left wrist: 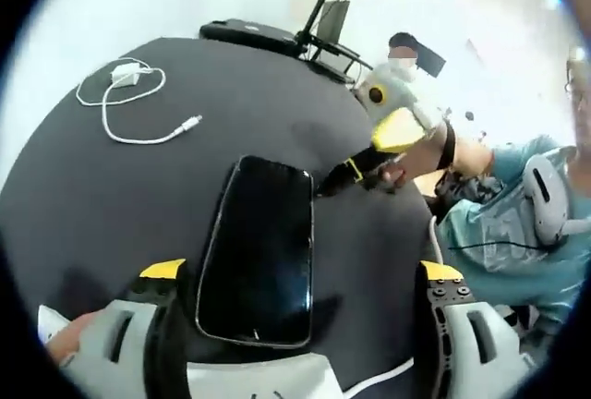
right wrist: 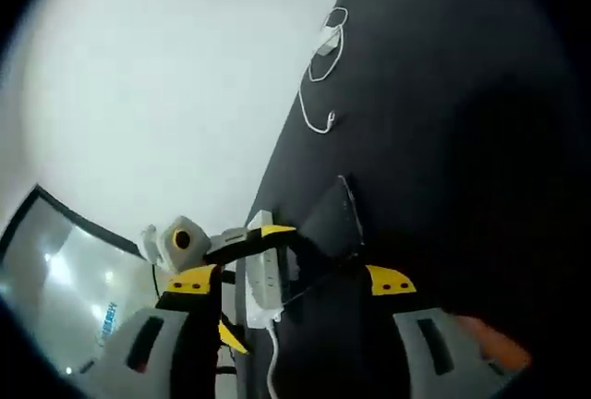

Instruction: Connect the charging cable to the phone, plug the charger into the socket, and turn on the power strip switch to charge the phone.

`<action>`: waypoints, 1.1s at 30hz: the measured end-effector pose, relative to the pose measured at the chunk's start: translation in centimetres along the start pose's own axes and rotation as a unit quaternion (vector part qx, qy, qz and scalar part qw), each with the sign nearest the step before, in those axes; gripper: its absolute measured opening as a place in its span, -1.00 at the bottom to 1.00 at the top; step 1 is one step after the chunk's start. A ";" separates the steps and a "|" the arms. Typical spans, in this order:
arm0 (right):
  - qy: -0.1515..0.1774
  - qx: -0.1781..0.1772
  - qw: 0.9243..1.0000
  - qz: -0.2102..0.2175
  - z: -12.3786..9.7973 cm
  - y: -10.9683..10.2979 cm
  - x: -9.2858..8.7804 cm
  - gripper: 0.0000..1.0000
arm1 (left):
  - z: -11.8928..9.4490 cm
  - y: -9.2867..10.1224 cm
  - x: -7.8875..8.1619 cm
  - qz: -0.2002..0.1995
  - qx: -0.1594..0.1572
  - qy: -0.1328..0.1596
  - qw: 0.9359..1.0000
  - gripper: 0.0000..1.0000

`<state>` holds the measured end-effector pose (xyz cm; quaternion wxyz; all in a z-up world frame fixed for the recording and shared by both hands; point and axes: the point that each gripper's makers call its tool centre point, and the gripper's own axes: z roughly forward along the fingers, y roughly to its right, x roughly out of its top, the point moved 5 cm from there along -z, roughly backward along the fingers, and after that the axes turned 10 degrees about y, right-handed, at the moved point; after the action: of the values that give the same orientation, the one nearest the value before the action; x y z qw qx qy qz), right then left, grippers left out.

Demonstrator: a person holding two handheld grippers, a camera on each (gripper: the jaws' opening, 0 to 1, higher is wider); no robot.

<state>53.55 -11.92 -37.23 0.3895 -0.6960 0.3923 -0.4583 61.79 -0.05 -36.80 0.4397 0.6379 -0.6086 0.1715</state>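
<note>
The phone lies flat, dark screen up, on the black worktop, just ahead of the left tool and between its two yellow-tipped jaws, which stand wide apart and grip nothing. The right tool reaches in from the right of the left gripper view, its dark yellow-marked tip at the phone's far right corner; whether it touches the phone cannot be told. A person's hand holds that tool, wrist bent toward the worktop, with a teal sleeve behind it. Well beyond the phone, toward the far left edge of the worktop, lies the white charging cable in a loose loop, its plug end pointing back toward the phone, with the white charger among the coils. In the right gripper view the picture is rolled: the phone is seen edge-on just ahead of the right tool, whose jaws are spread with nothing between them. Near its left jaw a white power strip lies at the worktop's edge, and the left tool comes in beside it. The cable and charger lie far ahead. No writing is legible.
</note>
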 end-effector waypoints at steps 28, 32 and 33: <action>0.011 -0.056 0.998 -0.001 5.9 -0.9 -0.3 -0.34 | 0.1 0.0 -0.1 -0.002 0.012 -0.011 1.000 0.92; -0.001 -0.055 0.998 -0.030 6.5 -0.8 -0.2 -0.46 | 0.2 0.0 -0.1 -0.003 0.012 -0.007 1.000 0.92; -0.004 -0.053 0.998 -0.035 6.7 -0.9 -0.2 -0.46 | 0.2 -0.1 -0.1 -0.004 0.012 -0.006 1.000 0.92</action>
<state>60.00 -10.17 -38.38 0.3368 -0.7308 0.3901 -0.4476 61.79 -0.14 -36.97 0.4288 0.6466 -0.6067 0.1730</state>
